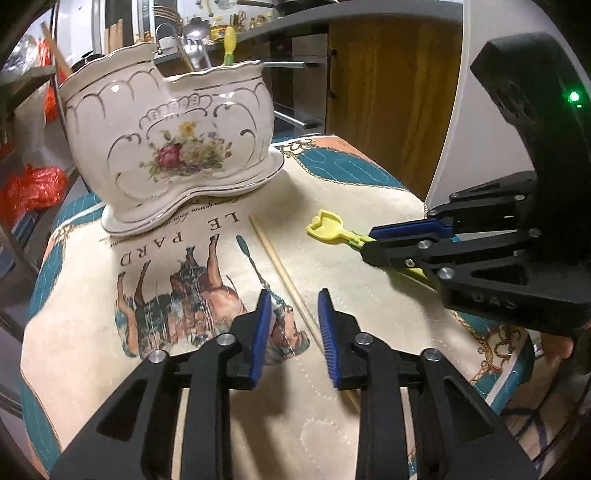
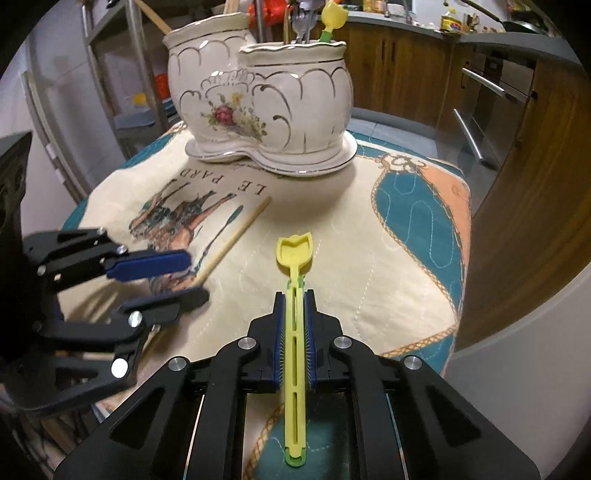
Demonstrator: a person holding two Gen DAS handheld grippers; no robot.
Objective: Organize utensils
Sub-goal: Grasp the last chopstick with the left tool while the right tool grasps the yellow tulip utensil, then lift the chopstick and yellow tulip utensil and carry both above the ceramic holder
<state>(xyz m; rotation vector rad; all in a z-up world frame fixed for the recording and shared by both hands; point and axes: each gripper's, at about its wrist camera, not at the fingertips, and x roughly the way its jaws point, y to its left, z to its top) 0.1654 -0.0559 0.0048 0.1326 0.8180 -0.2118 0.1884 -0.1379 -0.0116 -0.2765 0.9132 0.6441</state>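
Note:
A wooden chopstick (image 1: 273, 254) lies on the printed cloth. Its near end runs between the blue pads of my left gripper (image 1: 294, 299), which stands open around it with a gap on both sides. The right wrist view shows the same left gripper (image 2: 197, 277) straddling the chopstick (image 2: 240, 229). My right gripper (image 2: 294, 295) is shut on the handle of a yellow plastic spoon (image 2: 293, 247), bowl pointing away. From the left wrist view, that right gripper (image 1: 367, 243) holds the spoon (image 1: 325, 225) low over the cloth. A floral ceramic utensil holder (image 1: 166, 140) (image 2: 258, 99) stands behind.
The holder holds a yellow utensil (image 2: 330, 14), metal utensils and wooden sticks. The cloth (image 1: 369, 184) drapes over a small table whose edge drops off at the right. Wooden cabinets (image 2: 406, 66) stand beyond, and a shelf with orange bags (image 1: 33, 188) is at the left.

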